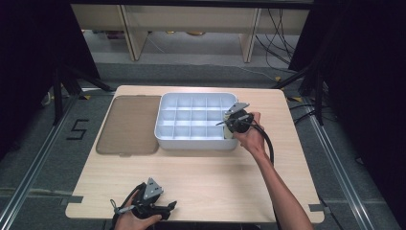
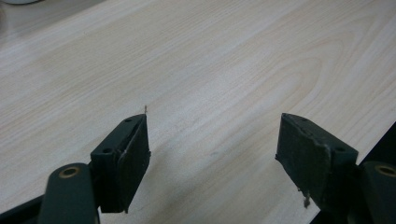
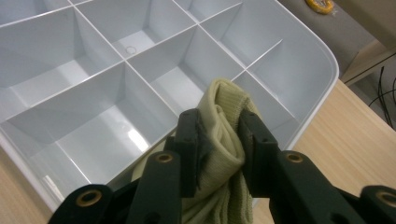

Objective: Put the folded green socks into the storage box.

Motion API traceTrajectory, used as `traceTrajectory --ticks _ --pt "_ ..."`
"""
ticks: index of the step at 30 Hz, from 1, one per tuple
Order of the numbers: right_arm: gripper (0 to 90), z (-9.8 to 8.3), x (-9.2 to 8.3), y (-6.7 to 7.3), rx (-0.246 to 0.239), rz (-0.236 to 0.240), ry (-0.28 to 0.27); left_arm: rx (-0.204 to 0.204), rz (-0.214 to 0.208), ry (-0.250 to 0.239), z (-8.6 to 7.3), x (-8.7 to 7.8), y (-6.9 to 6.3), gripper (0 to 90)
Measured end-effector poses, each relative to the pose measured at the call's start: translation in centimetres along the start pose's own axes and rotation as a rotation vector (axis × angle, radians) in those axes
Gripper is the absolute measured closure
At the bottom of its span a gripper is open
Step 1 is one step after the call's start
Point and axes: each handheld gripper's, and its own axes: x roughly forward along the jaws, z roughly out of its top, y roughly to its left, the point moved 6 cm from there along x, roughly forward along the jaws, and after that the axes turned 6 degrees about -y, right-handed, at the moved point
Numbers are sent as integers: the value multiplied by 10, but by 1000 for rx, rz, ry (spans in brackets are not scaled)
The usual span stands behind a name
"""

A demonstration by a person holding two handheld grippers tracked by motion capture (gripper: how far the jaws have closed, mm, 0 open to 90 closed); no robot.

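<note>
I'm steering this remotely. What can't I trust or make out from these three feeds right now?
- Sock in the right gripper: its lower end is cut off by the bottom edge and hidden behind the jaws in the right gripper view.
- High view: the right gripper and hand cover the tray's near-right compartment.
- Yellow object: cropped at the top edge, unidentifiable.

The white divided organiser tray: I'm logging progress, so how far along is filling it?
Done: the brown translucent lid lies off, beside the white divided plastic tray. In hand: the right gripper clamps a folded pale-yellow ribbed sock over the tray's near corner. Left: every visible compartment looks empty; the left gripper waits open.
</note>
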Motion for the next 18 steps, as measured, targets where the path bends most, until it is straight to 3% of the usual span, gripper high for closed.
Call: traceTrajectory --ticks 2,5,8,18 --pt "715 -2 1 1 3 7 5 -26 2 -22 1 1 -2 249" --pt "714 -5 2 4 6 5 11 -17 1 -14 1 1 -1 249" --pt "714 -9 4 5 -30 6 16 -5 0 -2 0 0 0 249" --pt "701 -19 10 7 1 37 26 2 5 -6 0 0 2 249"
